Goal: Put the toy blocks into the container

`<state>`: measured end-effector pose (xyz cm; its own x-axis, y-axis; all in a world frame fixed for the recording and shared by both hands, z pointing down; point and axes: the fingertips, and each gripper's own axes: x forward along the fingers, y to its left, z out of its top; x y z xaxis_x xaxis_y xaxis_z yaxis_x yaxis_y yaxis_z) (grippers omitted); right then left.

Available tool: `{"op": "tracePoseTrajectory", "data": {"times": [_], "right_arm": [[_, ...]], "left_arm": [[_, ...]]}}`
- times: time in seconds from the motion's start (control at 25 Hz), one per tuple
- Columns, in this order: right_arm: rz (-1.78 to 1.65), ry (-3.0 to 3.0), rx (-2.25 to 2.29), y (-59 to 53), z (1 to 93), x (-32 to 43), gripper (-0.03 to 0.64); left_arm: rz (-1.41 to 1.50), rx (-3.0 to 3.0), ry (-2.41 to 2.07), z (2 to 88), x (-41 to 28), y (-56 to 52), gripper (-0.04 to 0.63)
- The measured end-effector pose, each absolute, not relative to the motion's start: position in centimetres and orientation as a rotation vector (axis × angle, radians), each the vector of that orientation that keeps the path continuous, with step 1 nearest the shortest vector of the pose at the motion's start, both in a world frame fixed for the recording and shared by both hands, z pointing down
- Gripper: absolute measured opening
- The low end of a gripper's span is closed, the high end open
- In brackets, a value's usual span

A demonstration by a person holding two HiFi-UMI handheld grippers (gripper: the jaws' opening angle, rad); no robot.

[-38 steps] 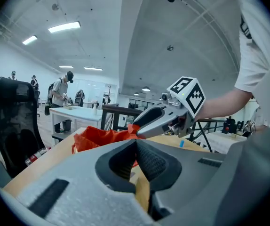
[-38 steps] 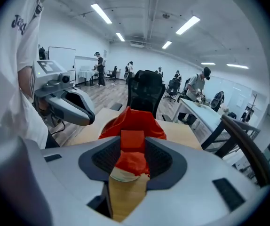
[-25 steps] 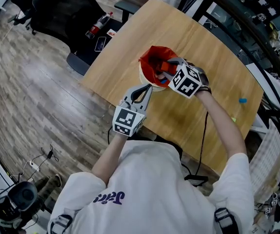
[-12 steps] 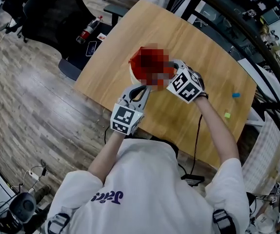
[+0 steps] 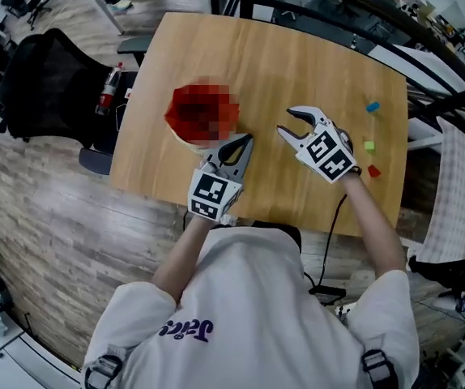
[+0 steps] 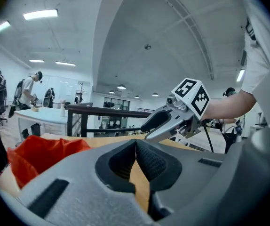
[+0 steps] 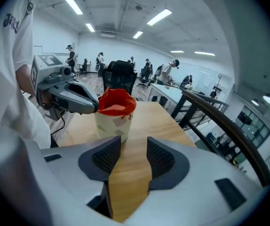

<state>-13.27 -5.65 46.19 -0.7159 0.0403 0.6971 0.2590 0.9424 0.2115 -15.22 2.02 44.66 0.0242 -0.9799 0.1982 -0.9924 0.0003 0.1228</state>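
A pale container (image 5: 185,139) lined with a red bag (image 7: 116,101) stands on the wooden table (image 5: 281,63), left of centre. My left gripper (image 5: 245,141) is shut and empty, its tips just right of the container's base; in the left gripper view the pads (image 6: 146,159) meet. My right gripper (image 5: 288,121) is open and empty, a hand's width right of the container, and points at it (image 7: 112,121). Three small blocks lie near the table's right edge: blue (image 5: 373,106), green (image 5: 369,146), red (image 5: 373,171).
A black office chair (image 5: 46,79) and a bottle (image 5: 111,91) stand off the table's left side. A dark railing (image 5: 338,14) runs behind the table. Bare wood lies between my right gripper and the blocks. People work at far desks (image 7: 172,81).
My right gripper has come out of the container's mouth and drawn back to the right, still open. The left gripper has stayed beside the container. The head view has swung toward the blocks.
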Motion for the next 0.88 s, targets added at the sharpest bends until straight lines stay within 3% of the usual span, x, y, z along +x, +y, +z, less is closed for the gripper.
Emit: {"op": "tracePoseTrajectory", "data": {"times": [0.88], "right_arm": [[0.32,-2.31,0.842,-18.9,54.1,22.2,0.166]], "left_arm": [[0.253,2.56,-1.324,49.1,9.4,-15.5,0.014]]}}
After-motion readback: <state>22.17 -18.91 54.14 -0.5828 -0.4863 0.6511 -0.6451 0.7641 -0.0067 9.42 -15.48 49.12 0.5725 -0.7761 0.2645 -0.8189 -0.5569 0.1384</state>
